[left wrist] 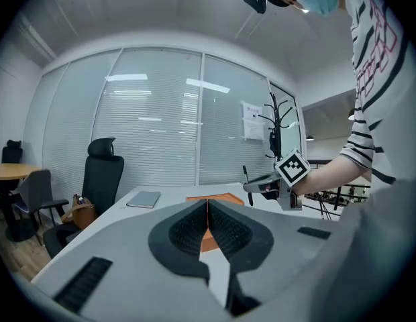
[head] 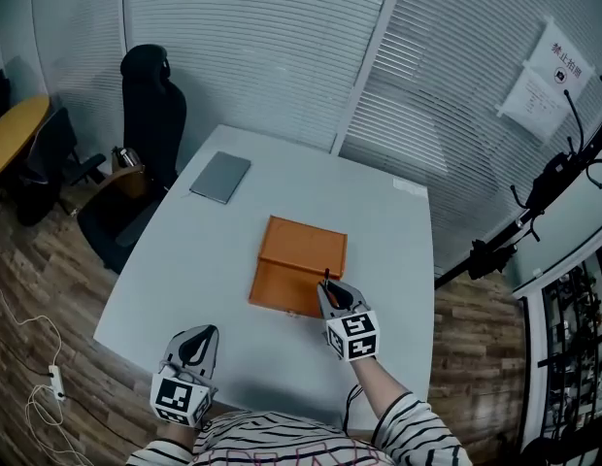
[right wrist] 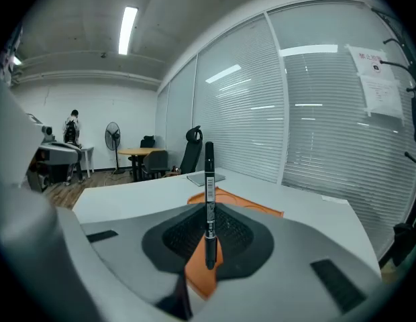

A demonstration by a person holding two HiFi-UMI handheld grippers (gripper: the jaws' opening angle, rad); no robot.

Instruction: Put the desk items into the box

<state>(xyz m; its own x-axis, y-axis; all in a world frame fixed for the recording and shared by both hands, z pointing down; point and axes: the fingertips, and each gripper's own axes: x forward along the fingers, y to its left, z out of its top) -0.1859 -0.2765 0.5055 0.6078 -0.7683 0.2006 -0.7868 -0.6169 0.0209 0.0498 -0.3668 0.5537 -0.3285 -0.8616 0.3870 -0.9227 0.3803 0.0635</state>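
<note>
Surface check: white rectangular surface | flat orange box sitting mid-surface | slim grey notebook off by the far-left corner, well apart from it | left hand-held gripper low near the front edge, jaws pressed together, nothing in 'em | right hand-held gripper over the box's near edge, pinching a thin black marker pen upright

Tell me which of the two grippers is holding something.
The right gripper: a black pen stands upright between its fingers. The left gripper has its fingers shut together with nothing between them.
</note>
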